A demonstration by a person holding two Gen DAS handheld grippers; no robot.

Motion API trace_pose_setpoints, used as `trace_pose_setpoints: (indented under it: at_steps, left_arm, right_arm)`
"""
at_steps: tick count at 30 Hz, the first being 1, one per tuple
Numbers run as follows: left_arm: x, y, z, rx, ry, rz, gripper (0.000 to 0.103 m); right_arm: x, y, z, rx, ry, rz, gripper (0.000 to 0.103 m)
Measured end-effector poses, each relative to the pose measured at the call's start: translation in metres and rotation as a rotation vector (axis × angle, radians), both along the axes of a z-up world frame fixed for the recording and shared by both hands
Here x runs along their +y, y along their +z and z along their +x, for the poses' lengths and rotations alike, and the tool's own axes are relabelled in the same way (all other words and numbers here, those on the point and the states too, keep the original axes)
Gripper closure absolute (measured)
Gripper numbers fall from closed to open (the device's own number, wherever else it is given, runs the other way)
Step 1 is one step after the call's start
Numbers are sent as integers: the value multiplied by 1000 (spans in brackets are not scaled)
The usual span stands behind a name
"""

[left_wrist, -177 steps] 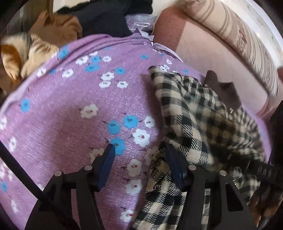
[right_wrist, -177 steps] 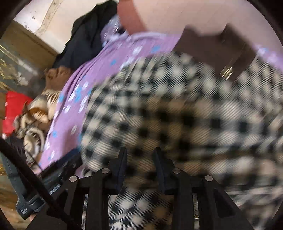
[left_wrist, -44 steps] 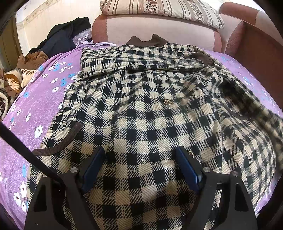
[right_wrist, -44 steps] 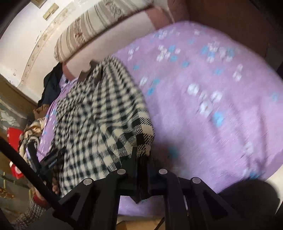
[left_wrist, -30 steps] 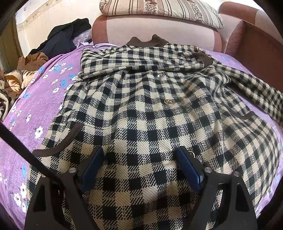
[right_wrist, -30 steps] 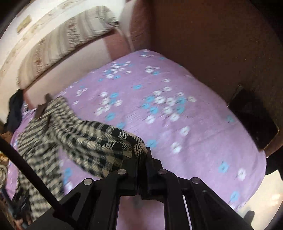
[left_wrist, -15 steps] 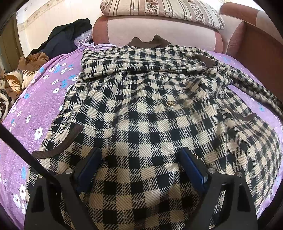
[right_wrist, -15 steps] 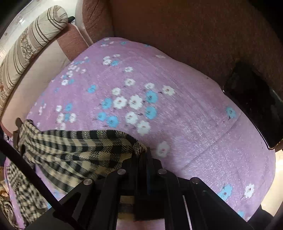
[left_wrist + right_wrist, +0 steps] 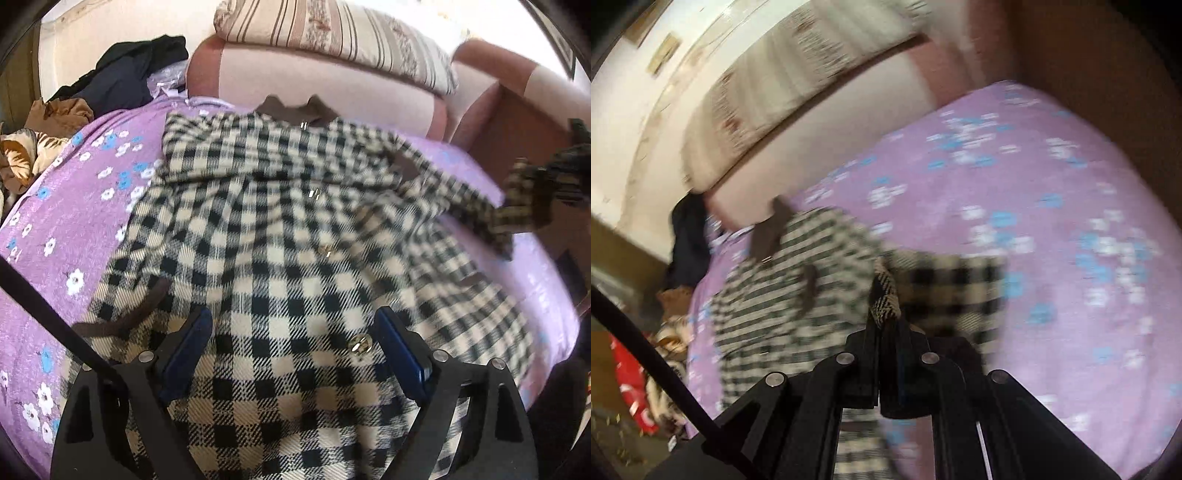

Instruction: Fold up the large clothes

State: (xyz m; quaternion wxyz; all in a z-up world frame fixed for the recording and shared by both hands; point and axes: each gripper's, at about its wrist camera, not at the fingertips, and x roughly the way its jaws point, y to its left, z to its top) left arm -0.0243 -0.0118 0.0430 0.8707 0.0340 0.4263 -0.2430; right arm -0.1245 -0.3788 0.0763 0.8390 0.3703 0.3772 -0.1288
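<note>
The checked coat [image 9: 280, 236] is lying flat on the purple flowered cover [image 9: 55, 229]. Your left gripper [image 9: 293, 343] is hovering over its lower front with the fingers standing wide, gripping nothing. Your right gripper [image 9: 882, 325] is pinching the sleeve end [image 9: 886, 295] tightly, lifting it above the cover.

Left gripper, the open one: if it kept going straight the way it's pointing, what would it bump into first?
Most likely the checked coat. The left gripper hangs open right over its front, near a gold button; the gap above it is hard to judge.
</note>
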Motion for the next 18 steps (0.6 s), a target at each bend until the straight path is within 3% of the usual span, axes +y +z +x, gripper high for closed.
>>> trace_pose_setpoints:
  at_steps: [6, 9, 14, 18]
  left_arm:
    - [11, 13, 11, -21, 36, -37, 15]
    - [22, 17, 21, -23, 71, -56, 15]
    - [38, 21, 37, -35, 129, -76, 15]
    - [47, 19, 49, -38, 159, -80, 15]
  right_arm:
    - [69, 4, 82, -23, 151, 3, 96]
    - [107, 3, 127, -4, 242, -46, 96]
    - [170, -13, 191, 42, 386, -96, 96]
    - [208, -34, 233, 50, 459, -82, 96]
